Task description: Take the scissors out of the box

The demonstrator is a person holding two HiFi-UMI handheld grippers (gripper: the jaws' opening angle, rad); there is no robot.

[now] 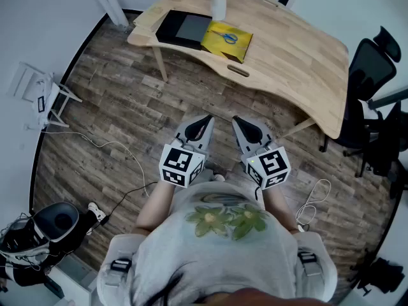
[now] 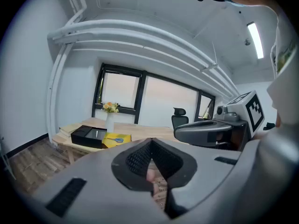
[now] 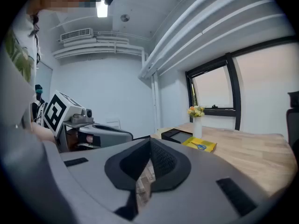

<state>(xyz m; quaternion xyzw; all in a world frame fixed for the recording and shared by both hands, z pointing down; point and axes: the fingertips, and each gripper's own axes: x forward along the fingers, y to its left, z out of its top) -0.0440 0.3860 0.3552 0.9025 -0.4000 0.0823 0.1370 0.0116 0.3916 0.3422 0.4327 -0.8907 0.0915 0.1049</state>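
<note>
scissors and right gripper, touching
Apart. The head view shows the right gripper held over the floor, clear of the desk where the scissors lie in the yellow box.

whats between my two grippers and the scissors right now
Head view: only bare plank floor and the wooden table's near edge separate the left gripper and right gripper from the scissors in the yellow box.

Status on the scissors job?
Left claw, right claw shut, empty, short of table. Scissors lying in yellow box. Vase behind box, nothing blocking.
</note>
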